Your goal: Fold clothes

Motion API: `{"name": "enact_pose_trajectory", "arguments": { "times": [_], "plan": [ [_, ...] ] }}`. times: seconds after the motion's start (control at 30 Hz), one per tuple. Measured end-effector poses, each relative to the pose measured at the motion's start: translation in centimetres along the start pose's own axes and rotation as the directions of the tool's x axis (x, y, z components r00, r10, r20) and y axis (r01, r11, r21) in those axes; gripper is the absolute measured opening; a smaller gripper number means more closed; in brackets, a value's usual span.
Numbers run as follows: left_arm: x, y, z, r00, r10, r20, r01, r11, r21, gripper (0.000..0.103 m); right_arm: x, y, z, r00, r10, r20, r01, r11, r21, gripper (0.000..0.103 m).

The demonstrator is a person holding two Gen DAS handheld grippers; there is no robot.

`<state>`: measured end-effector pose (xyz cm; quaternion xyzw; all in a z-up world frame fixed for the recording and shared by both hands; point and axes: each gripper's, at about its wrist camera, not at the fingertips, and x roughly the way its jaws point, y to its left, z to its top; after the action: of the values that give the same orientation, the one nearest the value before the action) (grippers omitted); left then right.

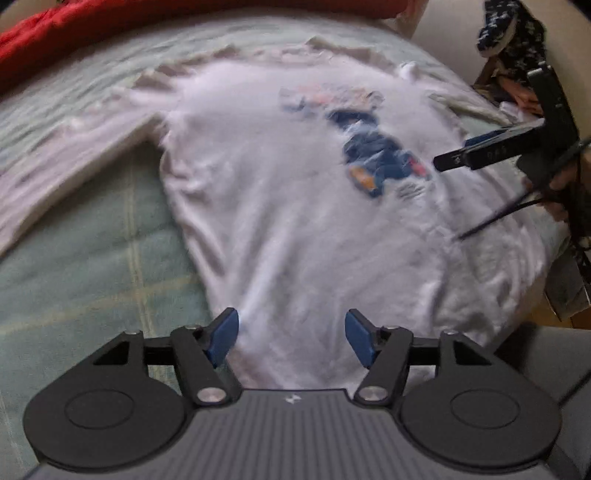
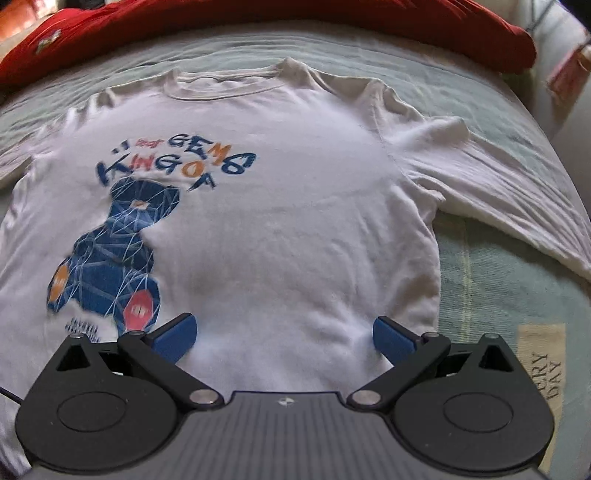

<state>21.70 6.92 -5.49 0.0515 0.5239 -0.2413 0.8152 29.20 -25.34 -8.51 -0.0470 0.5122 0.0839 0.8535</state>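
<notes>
A white long-sleeved shirt with a blue bear print lies flat, front up, on a pale green checked blanket. Its collar points away from me and one sleeve stretches off to the right. My right gripper hovers over the lower body of the shirt, open, with nothing pinched between its blue pads. The left wrist view is blurred. There my left gripper stands open over the shirt near its lower left side, and the other sleeve runs off left. The right gripper's fingers show at the right edge.
Red fabric lies bunched along the far edge of the blanket. A dark patterned cloth hangs beyond the bed's right corner. A printed label sits on the blanket at the near right. A hand holds the right gripper.
</notes>
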Motion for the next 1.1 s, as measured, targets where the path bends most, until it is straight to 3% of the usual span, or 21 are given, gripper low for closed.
{"name": "enact_pose_trajectory", "arguments": {
  "times": [0.1,0.23,0.3,0.47,0.67,0.83,1.1],
  "plan": [
    [0.2,-0.7,1.3,0.997,-0.046,0.069,0.041,0.997,0.072,0.065,-1.1,0.8,0.2,0.998,0.033,0.058,-0.028,0.996,-0.090,0.103],
    [3.4,-0.8,1.0,0.999,-0.044,-0.006,0.045,0.995,0.092,0.065,0.2,2.2,-0.8,0.998,0.041,0.041,-0.033,0.982,-0.187,0.103],
    [3.4,-1.0,0.6,0.999,-0.043,0.014,0.041,0.993,0.112,0.069,0.4,2.0,-1.8,0.997,0.048,0.066,-0.036,0.984,-0.173,0.103],
    [3.2,-0.9,0.4,0.998,-0.055,0.023,0.052,0.992,0.119,0.070,0.5,1.5,-2.6,0.992,0.060,0.108,-0.046,0.992,-0.121,0.103],
    [3.5,-1.5,0.9,0.999,-0.032,0.013,0.030,0.992,0.125,0.072,0.6,1.3,-2.4,0.994,0.068,0.091,-0.057,0.992,-0.117,0.103],
    [3.6,-1.5,1.2,1.000,-0.018,0.002,0.018,0.997,0.077,0.073,0.7,1.5,-2.2,0.996,0.056,0.075,-0.048,0.993,-0.106,0.103],
    [3.3,-2.3,-0.6,0.994,0.022,0.111,-0.031,0.996,0.078,0.076,0.3,1.7,-2.7,0.995,0.038,0.094,-0.029,0.996,-0.088,0.103]
  ]
}}
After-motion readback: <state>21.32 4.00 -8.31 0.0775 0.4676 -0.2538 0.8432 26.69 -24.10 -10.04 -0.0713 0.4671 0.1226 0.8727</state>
